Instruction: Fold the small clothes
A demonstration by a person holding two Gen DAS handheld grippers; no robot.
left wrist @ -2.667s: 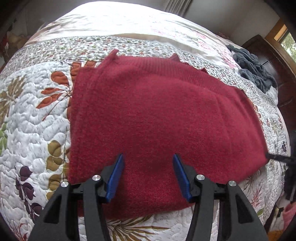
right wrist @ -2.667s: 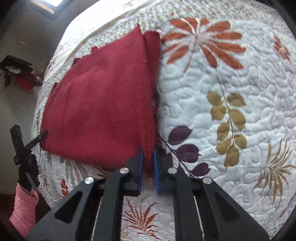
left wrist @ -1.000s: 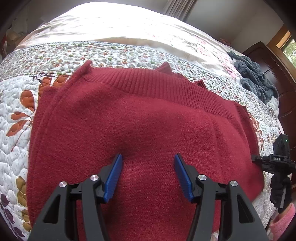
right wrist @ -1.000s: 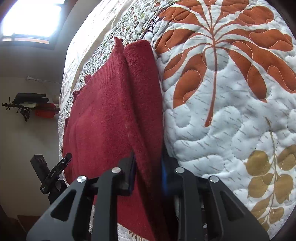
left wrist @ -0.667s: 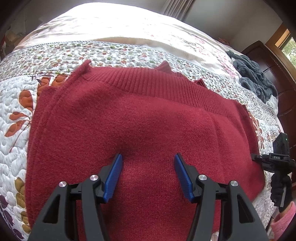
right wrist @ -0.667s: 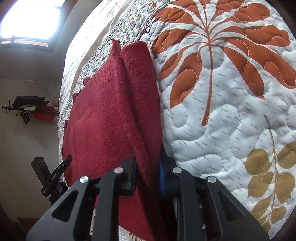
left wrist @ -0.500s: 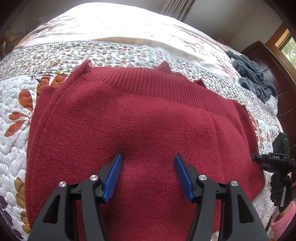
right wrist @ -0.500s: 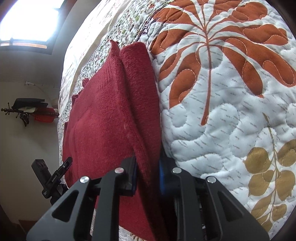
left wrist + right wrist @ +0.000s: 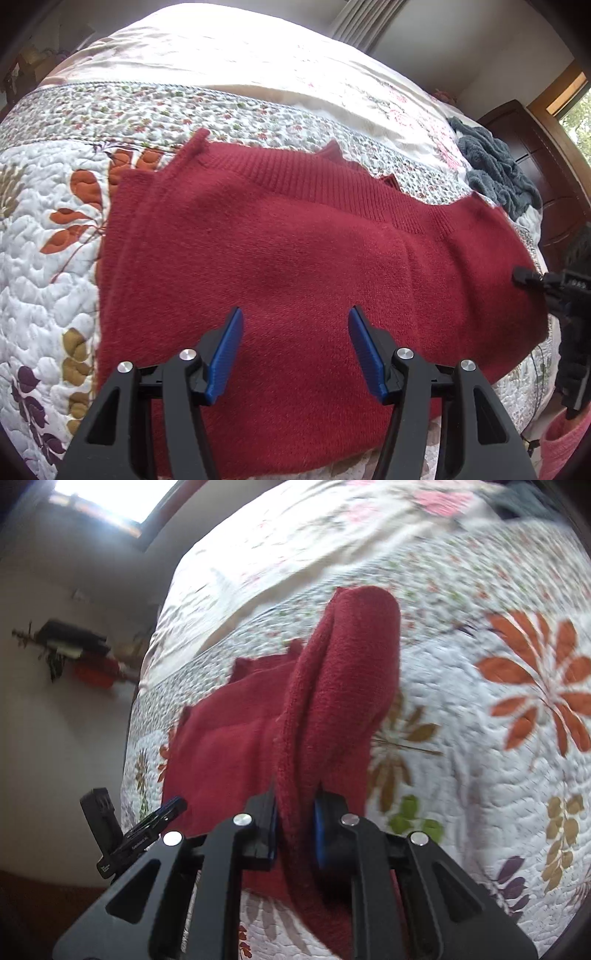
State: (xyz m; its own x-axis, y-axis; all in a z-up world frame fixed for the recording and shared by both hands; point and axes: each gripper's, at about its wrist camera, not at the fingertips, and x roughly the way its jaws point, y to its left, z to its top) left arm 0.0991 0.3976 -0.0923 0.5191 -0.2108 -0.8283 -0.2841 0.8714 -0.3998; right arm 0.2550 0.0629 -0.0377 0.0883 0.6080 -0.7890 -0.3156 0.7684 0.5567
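Left gripper [image 9: 295, 334] agape, right gripper [image 9: 295, 821] seemingly clamped

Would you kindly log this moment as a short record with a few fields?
surface: quilt on a bed
garment: red sweater, mostly flat, ribbed band along its far edge
left gripper: open, above the sweater, holding nothing
right gripper: shut on the sweater's edge, which rises off the quilt in the right wrist view
other item: grey cloth heaped at the far right of the bed
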